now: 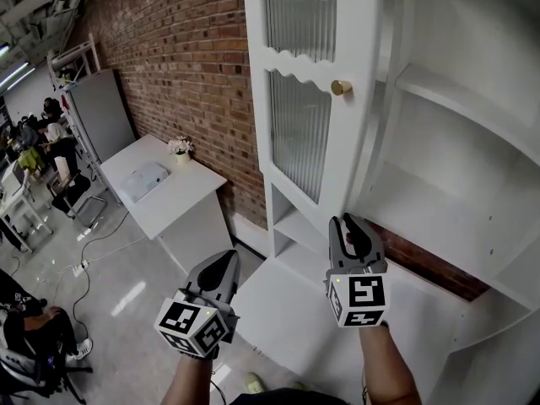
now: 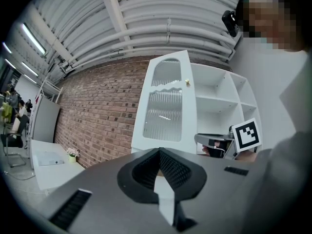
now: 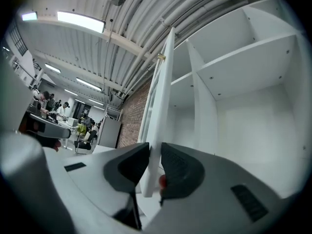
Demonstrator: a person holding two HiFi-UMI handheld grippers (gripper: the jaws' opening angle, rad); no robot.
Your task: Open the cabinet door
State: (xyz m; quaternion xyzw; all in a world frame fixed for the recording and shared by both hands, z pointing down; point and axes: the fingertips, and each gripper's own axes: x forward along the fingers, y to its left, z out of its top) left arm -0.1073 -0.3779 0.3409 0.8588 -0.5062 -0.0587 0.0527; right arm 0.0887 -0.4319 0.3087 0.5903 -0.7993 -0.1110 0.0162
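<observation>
- My right gripper (image 3: 155, 160): dark ribbed pads clamped on the thin free edge of the cabinet door (image 3: 163, 91), low centre of the right gripper view.
- My left gripper (image 2: 159, 155): jaws closed together with nothing between, lower left of the head view, well apart from the door.
- Door: white painted frame, ribbed glass panels, scalloped rail, round brass knob (image 1: 341, 87). It stands partly open, upper centre of the head view.
- Shelves (image 1: 456, 99): white, flat boards at right.
- Risk: the edge is smooth and narrow, so the pads may slip if I pull off the hinge arc. A wide swing may knock the door against the brick wall (image 1: 186, 66).
</observation>
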